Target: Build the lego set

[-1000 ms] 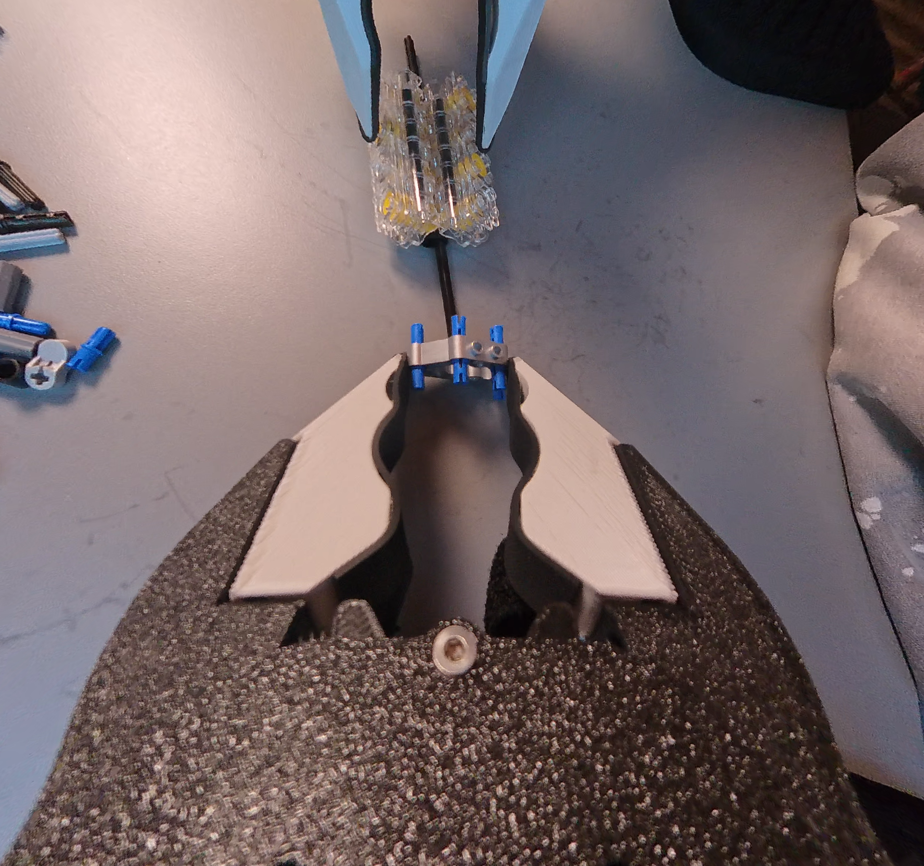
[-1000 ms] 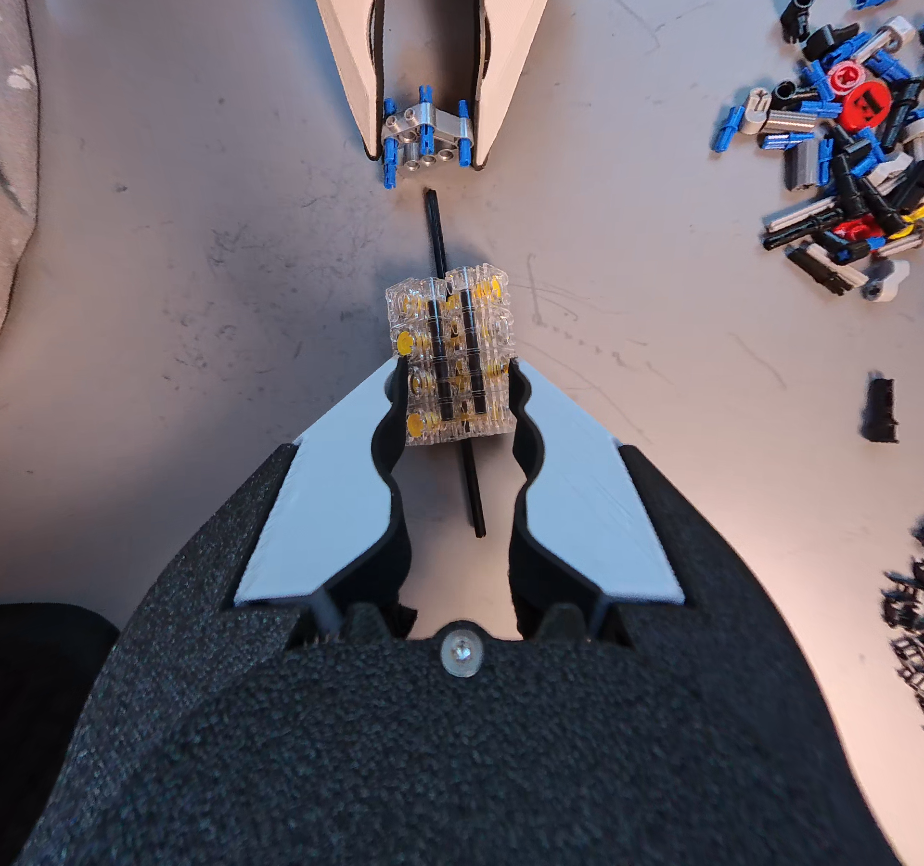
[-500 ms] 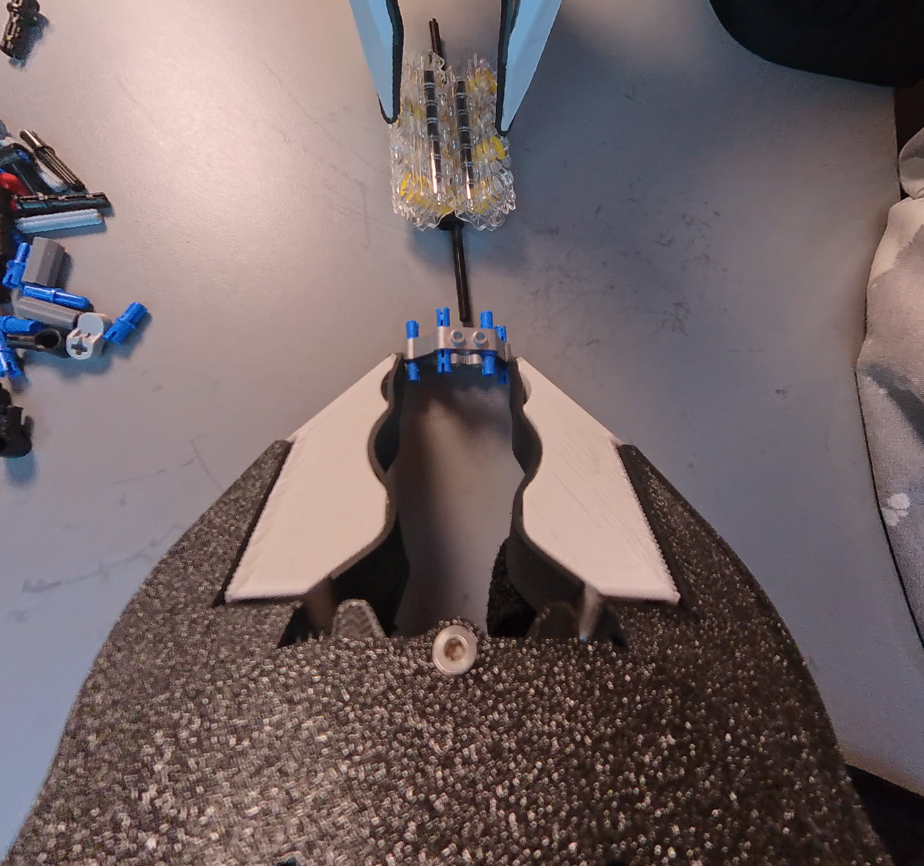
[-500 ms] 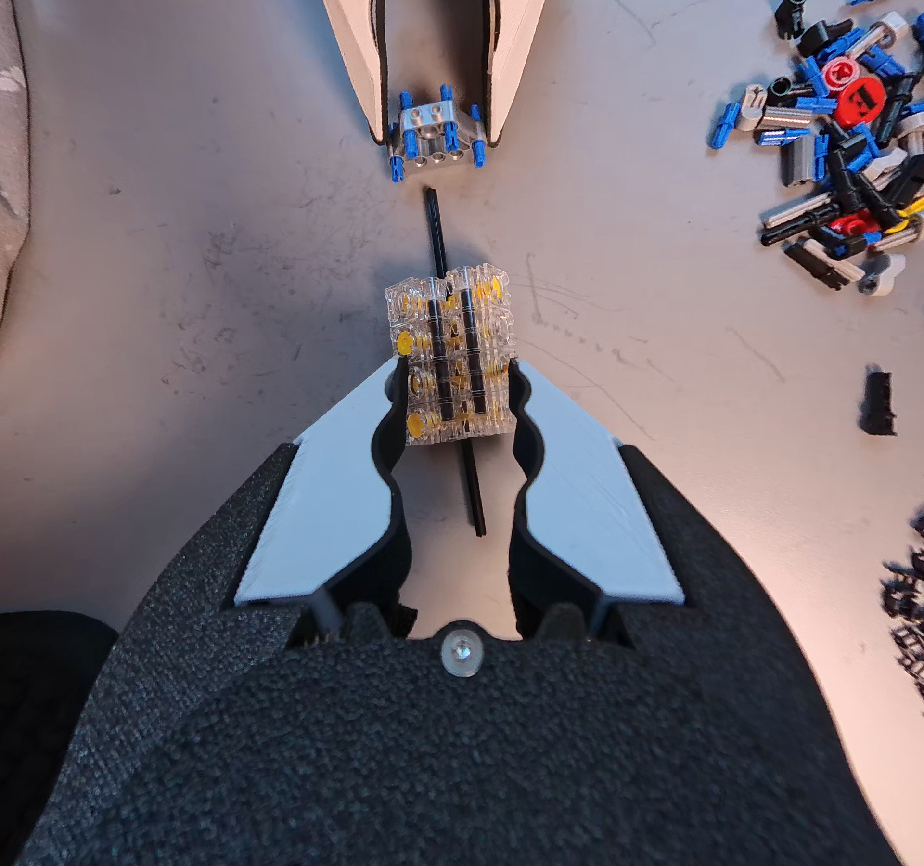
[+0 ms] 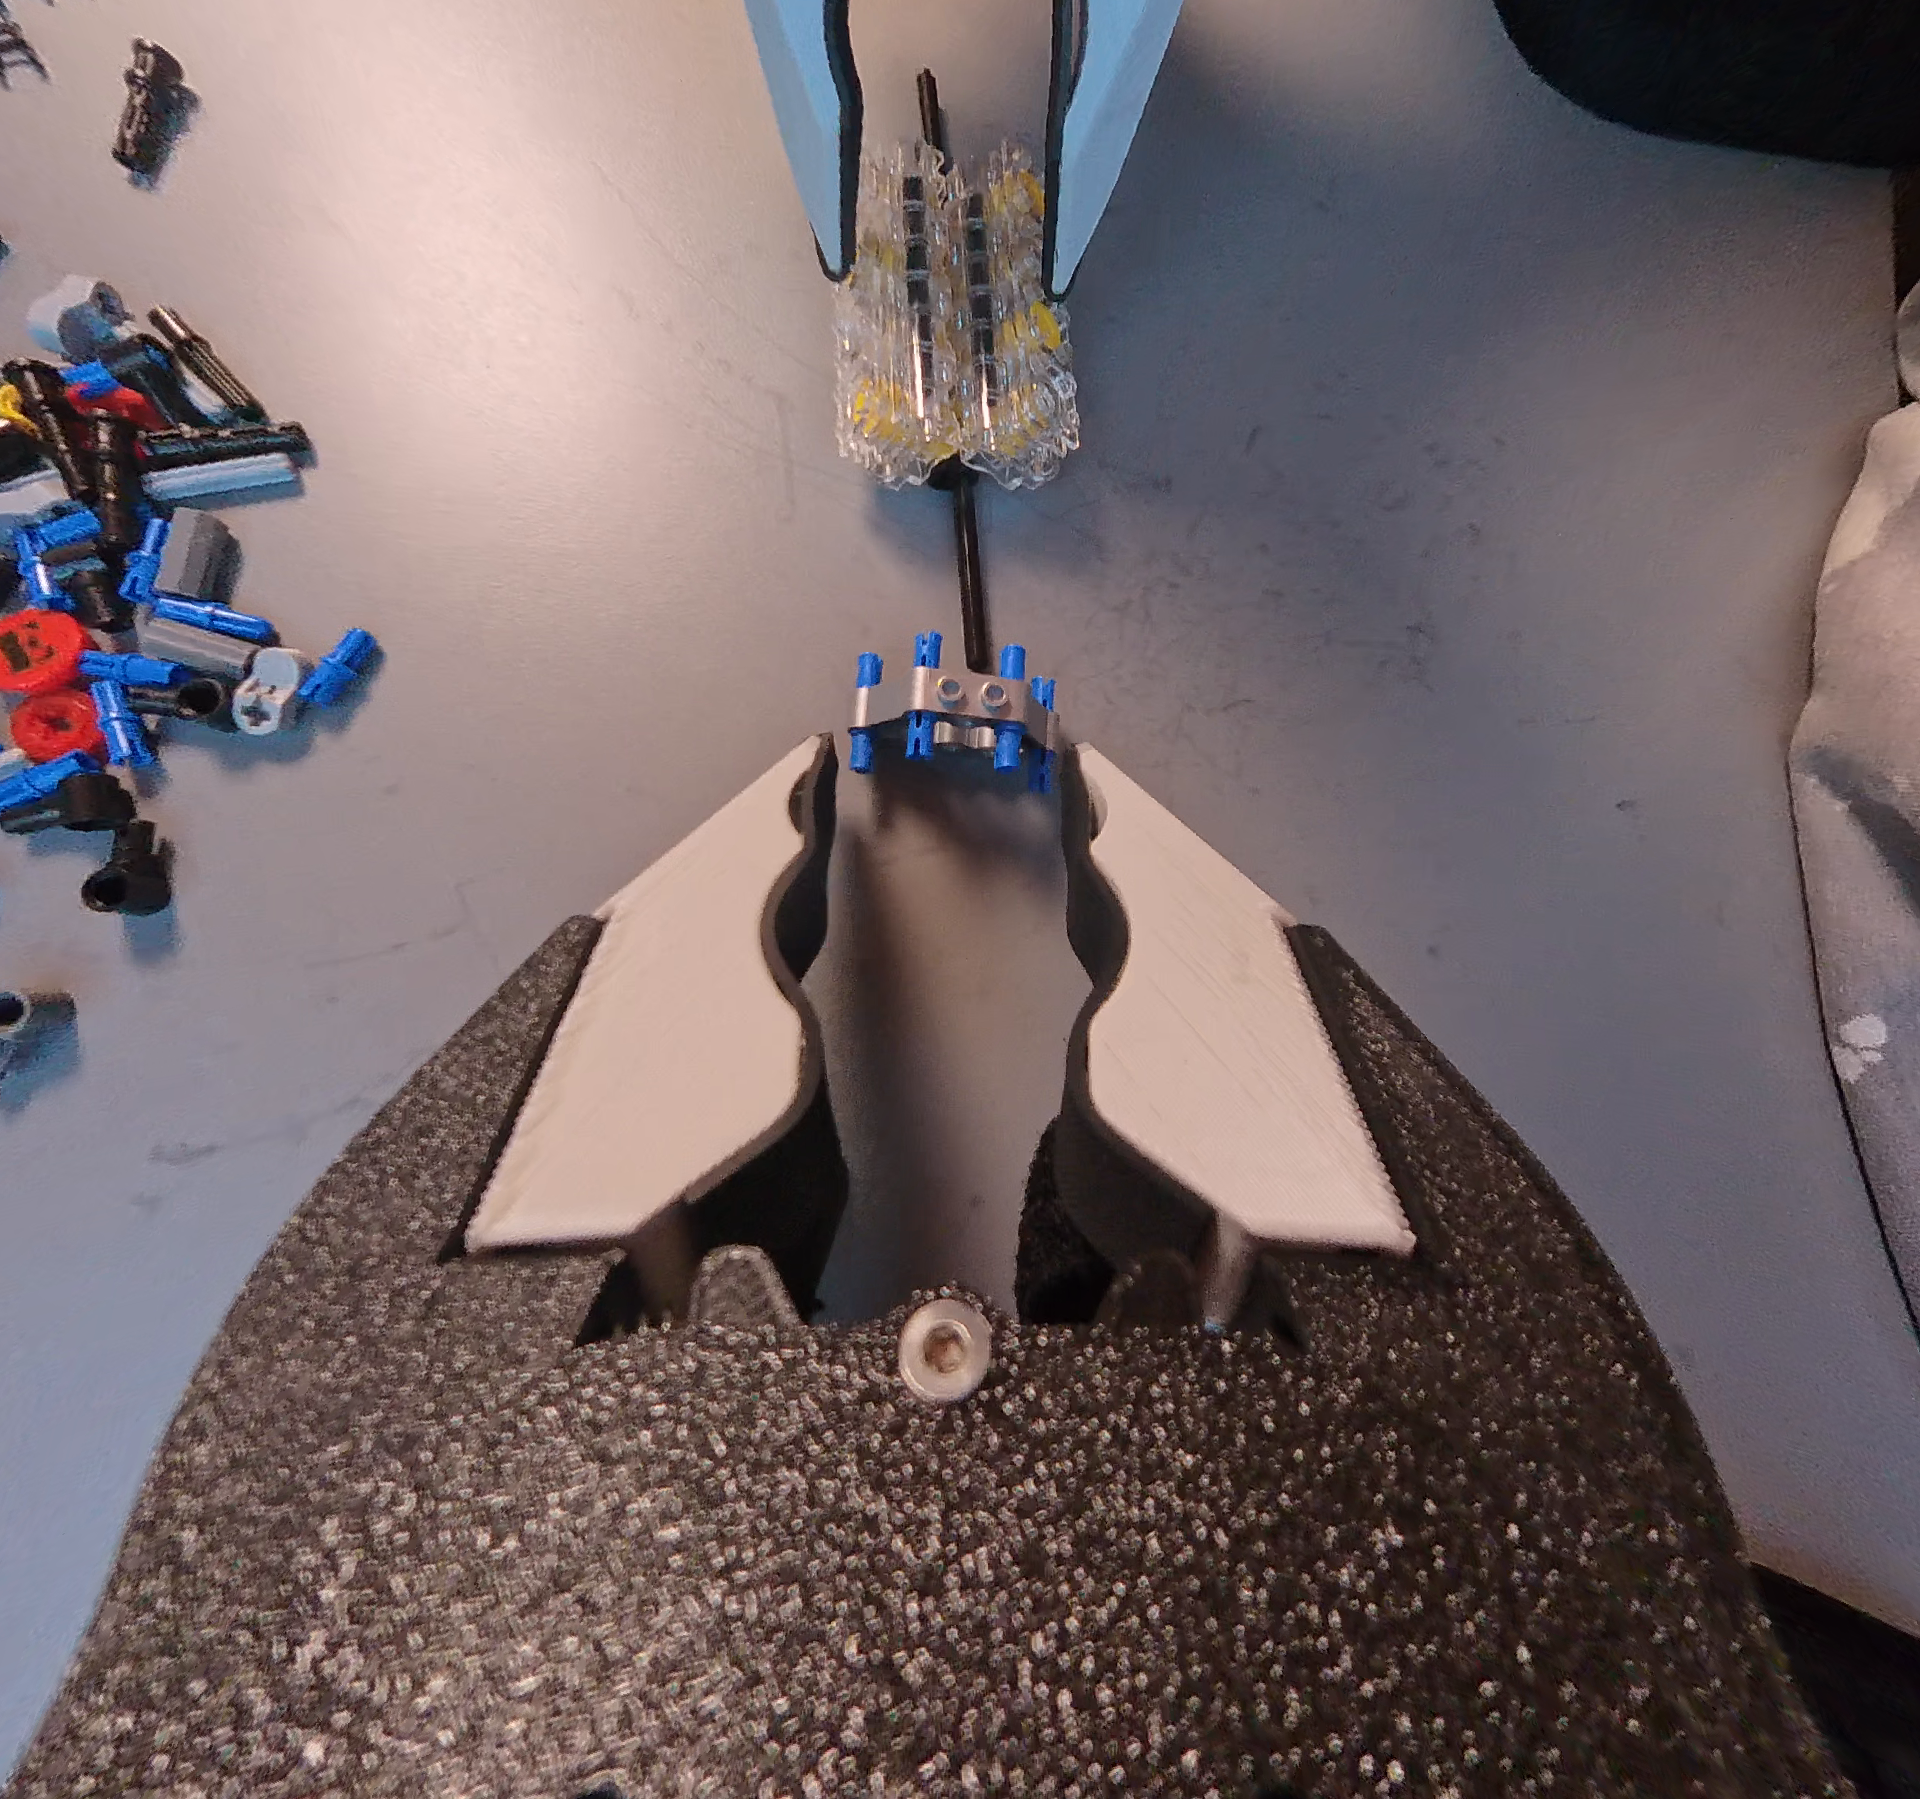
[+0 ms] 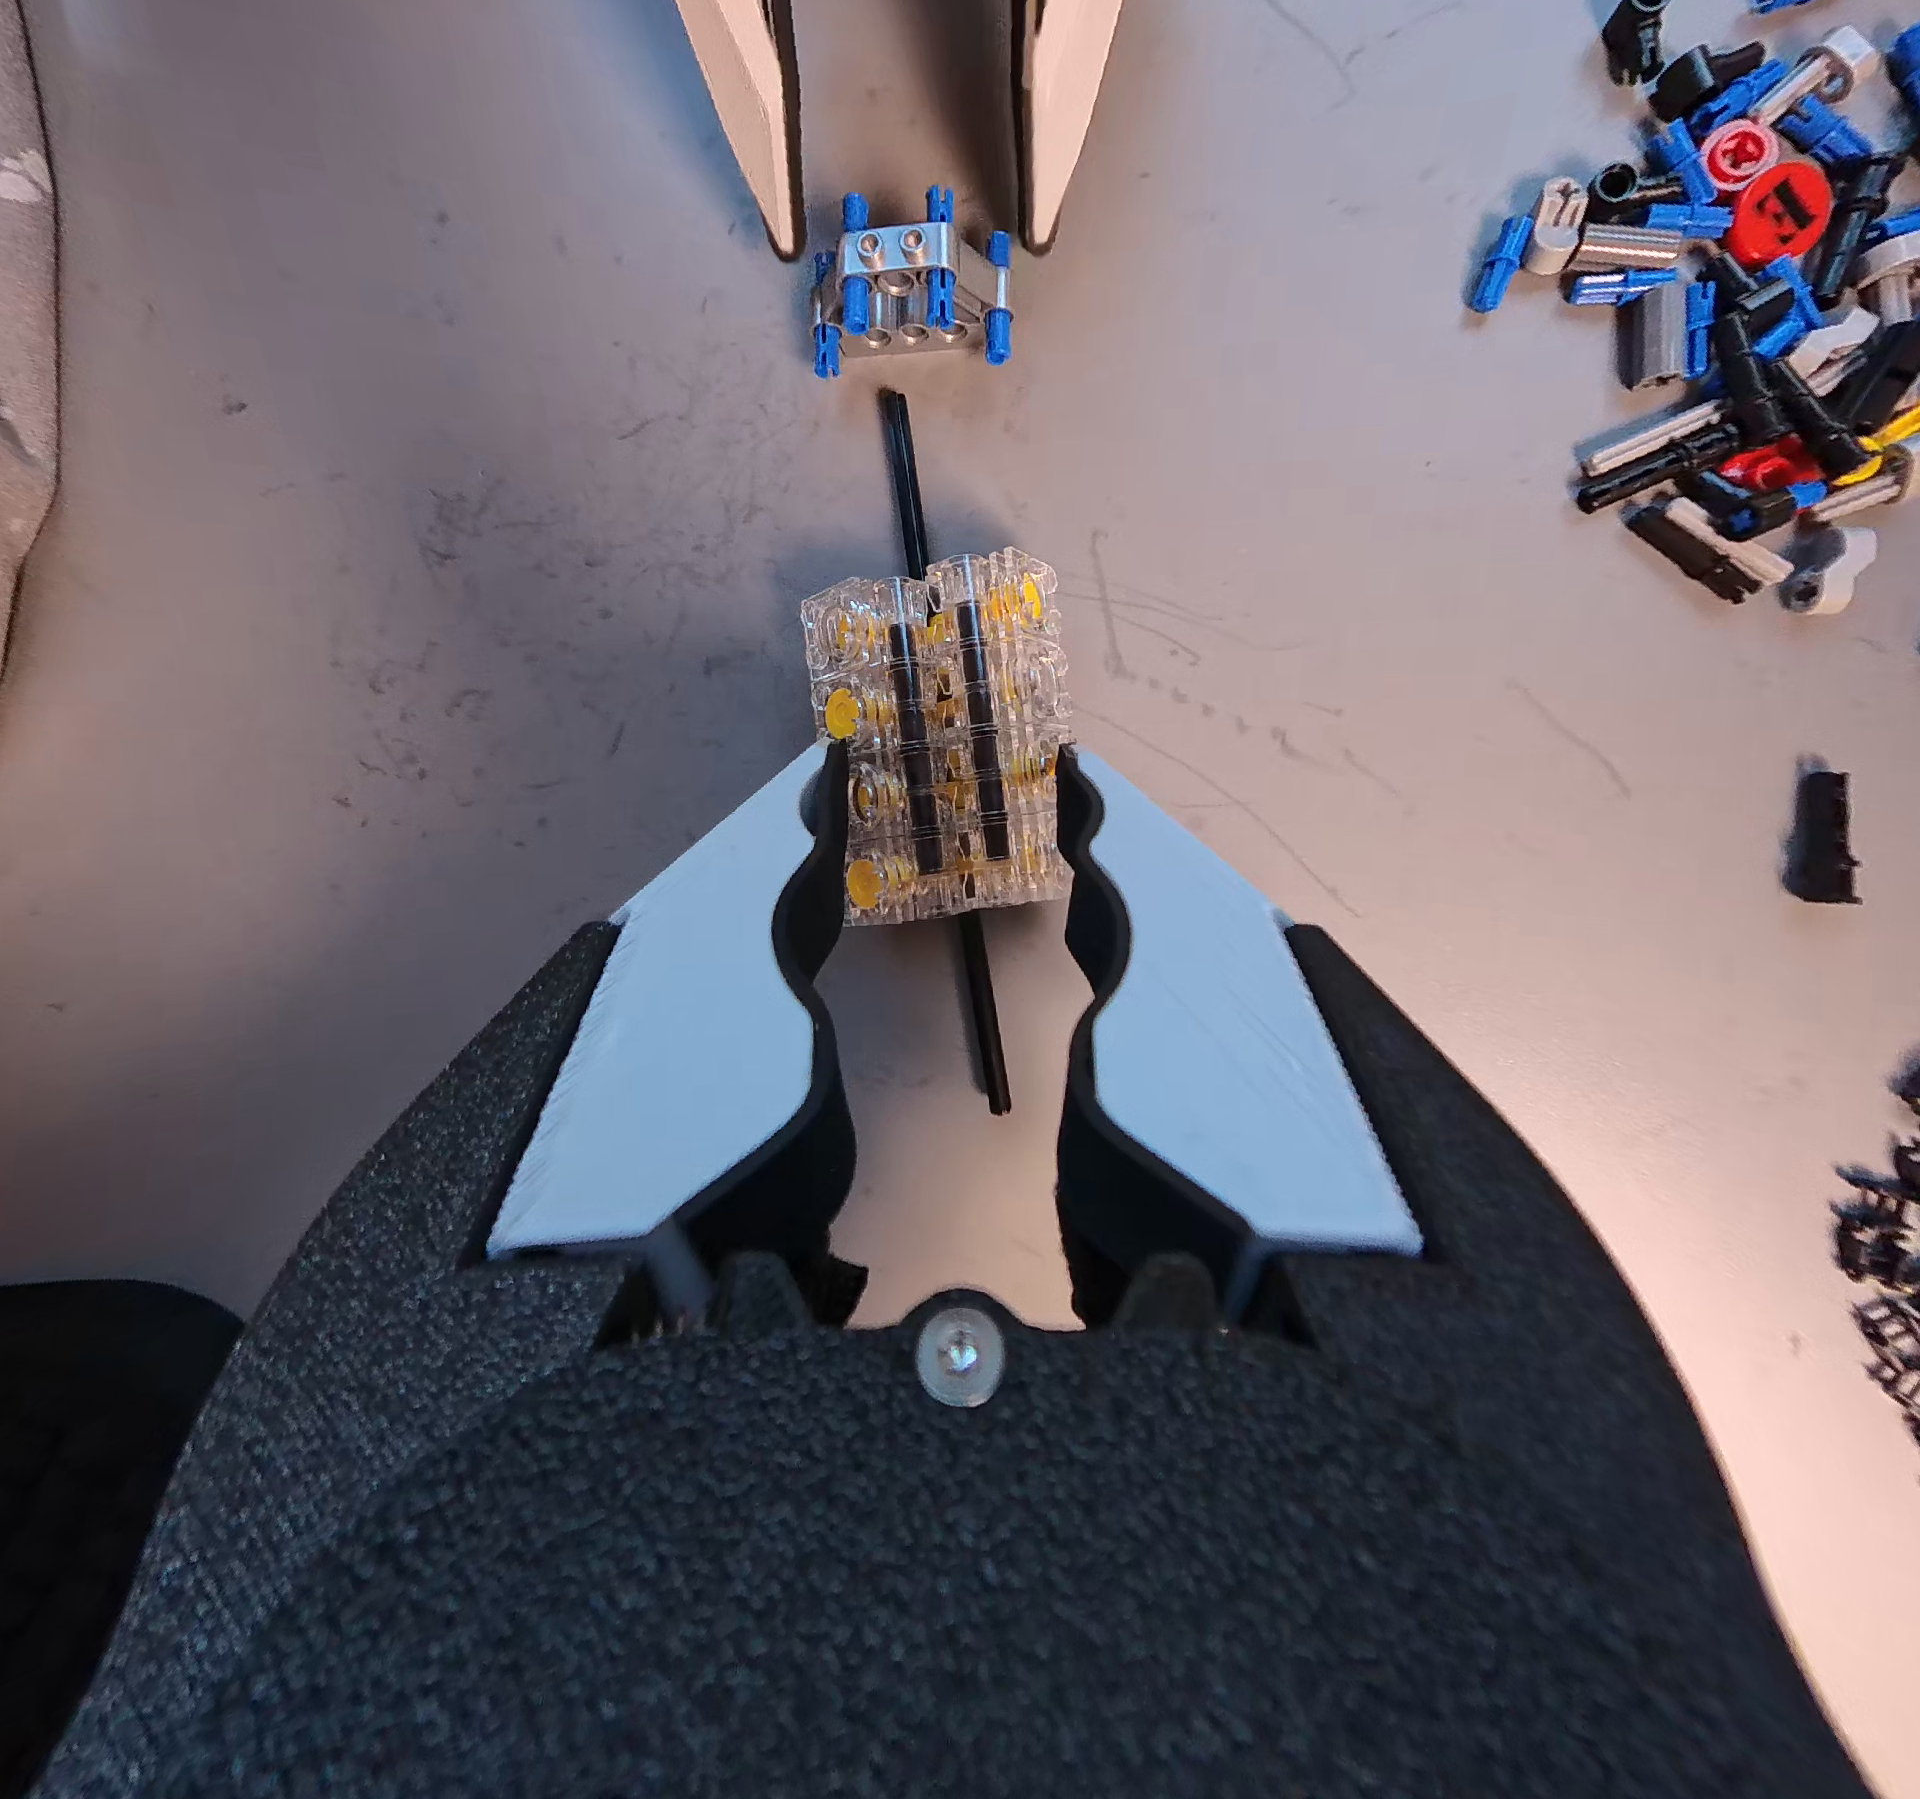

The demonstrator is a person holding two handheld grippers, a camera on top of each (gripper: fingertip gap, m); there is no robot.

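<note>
We find the left gripper (image 5: 951, 754) with its jaws standing apart and nothing clamped between them. The grey connector piece (image 6: 909, 295), fitted with short blue pins, lies on the table (image 6: 416, 419) just beyond the fingertips. In the right wrist view a narrow gap shows on each side of it, so we read it as free of both fingers. The right gripper (image 6: 948, 762) is closed on the transparent block (image 6: 935, 741), a stack of clear elements with yellow discs and two black bars visible inside; both fingertips press against its flanks. A thin black axle (image 6: 902, 482) runs through the block and projects at both ends. The far end points straight at the grey connector piece and stops just short of it, while the near end lies between the right gripper's fingers. Whether the block rests on the table or is held slightly clear of it, we cannot tell. The two grippers face each other along one line, and the axle lies roughly on it. A pile of loose parts (image 6: 1756, 295) — blue, black, grey and red — lies well apart on the right gripper's right, with a single black part (image 6: 1823, 835) nearer. A grey cloth (image 5: 1860, 814) covers the table edge on the opposite side.
</note>
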